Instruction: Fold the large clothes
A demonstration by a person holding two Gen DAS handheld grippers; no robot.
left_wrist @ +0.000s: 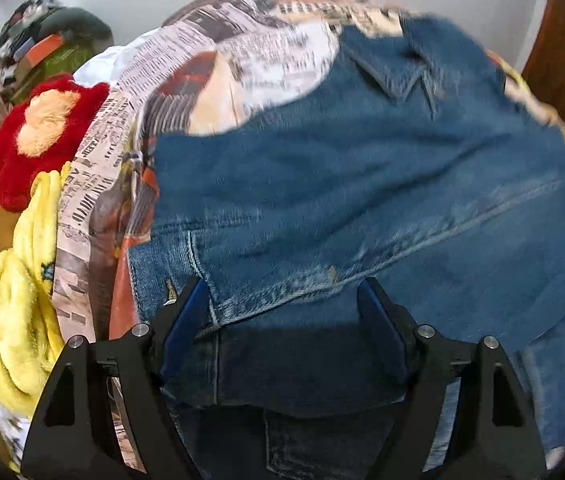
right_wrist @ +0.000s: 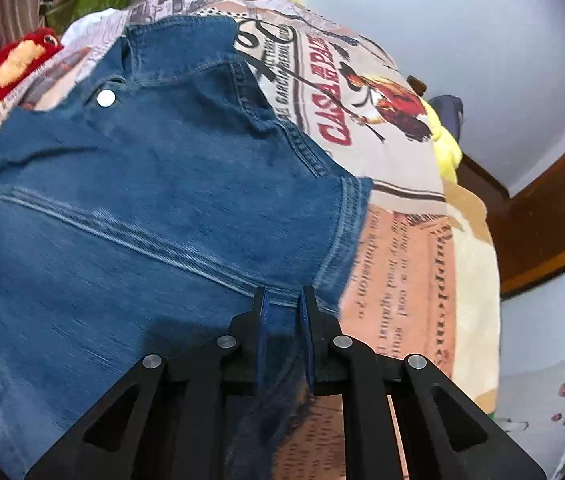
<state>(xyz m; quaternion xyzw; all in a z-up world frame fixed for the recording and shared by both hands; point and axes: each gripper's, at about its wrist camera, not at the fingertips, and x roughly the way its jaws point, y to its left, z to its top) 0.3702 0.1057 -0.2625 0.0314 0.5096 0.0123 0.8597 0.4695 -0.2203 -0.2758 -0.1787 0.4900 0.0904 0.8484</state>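
A blue denim jacket (left_wrist: 362, 168) lies spread on a bed cover printed like newspaper (left_wrist: 242, 40). My left gripper (left_wrist: 282, 296) hovers over the jacket's near part. Its jaws stand wide apart and the blue pads press on nothing. In the right wrist view the jacket (right_wrist: 142, 180) shows its collar and a silver snap button (right_wrist: 106, 98). Its short sleeve end reaches toward the printed cover (right_wrist: 394, 240). My right gripper (right_wrist: 283, 304) is shut on the jacket's edge near that sleeve, with a strip of denim pinched between its narrow jaws.
A red plush toy (left_wrist: 42, 132) and a yellow blanket (left_wrist: 18, 320) lie along the bed's left side. A pile of clothes and boxes (left_wrist: 50, 44) sits beyond them. Brown wooden trim (right_wrist: 554, 208) runs along the white wall at right.
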